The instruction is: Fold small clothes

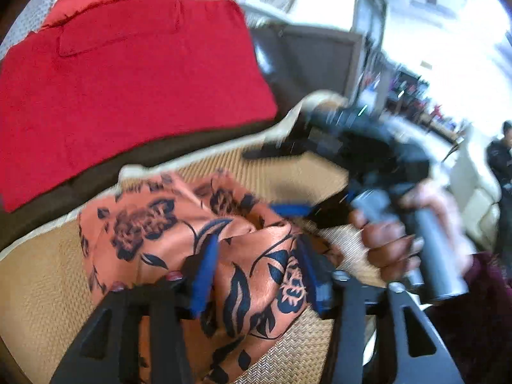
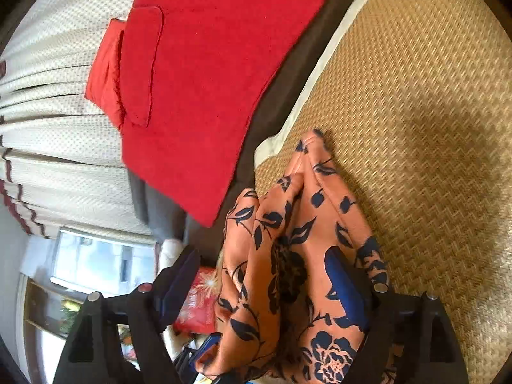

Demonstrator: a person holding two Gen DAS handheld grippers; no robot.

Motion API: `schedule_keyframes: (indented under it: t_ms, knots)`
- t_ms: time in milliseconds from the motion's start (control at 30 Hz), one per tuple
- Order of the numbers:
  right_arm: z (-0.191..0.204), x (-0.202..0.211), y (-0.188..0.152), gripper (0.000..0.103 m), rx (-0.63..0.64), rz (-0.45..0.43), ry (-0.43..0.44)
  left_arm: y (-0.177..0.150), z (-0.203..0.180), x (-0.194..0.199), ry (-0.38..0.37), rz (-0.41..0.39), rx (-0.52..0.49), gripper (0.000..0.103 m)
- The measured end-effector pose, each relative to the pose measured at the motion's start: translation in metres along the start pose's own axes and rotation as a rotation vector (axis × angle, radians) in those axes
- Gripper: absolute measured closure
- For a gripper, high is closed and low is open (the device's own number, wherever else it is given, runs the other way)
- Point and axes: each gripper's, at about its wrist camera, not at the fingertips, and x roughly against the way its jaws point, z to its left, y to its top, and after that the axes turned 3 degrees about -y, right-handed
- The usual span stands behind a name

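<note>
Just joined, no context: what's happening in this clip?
A person is folding an orange floral cloth on a woven mat, one claw in each hand. The cloth lies bunched between the fingers of the left claw and the right claw; both look open. A red cloth lies beyond the mat.

Daylit, bright. Blown-out glare from window. Motion blur throughout, worst at right. Fisheye bending, dark corners. Soft shadow on woven straw mat.

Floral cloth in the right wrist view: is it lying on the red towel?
No, the floral cloth sits bunched on the woven mat, with the red towel apart from it across a dark strip.
</note>
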Motion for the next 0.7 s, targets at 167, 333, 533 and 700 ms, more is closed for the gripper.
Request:
schedule_keyframes:
  t_ms: [167,333,533,700]
  knots:
    - [0.019,-0.025,-0.007,0.019,0.075,0.077,-0.023,0.009,0.054,0.060,-0.013,-0.156,0.074,0.021]
    - [0.039,-0.073,-0.013,0.019,0.160,0.098,-0.100,-0.010,0.107,0.044,0.113,0.002,0.204,0.021]
    - [0.053,-0.113,-0.033,0.037,0.281,0.139,-0.179,-0.036,0.101,0.019,0.216,0.191,0.103,0.021]
    - [0.089,-0.125,-0.056,0.087,0.463,0.091,-0.296,-0.031,0.093,0.035,0.200,0.119,0.102,0.021]
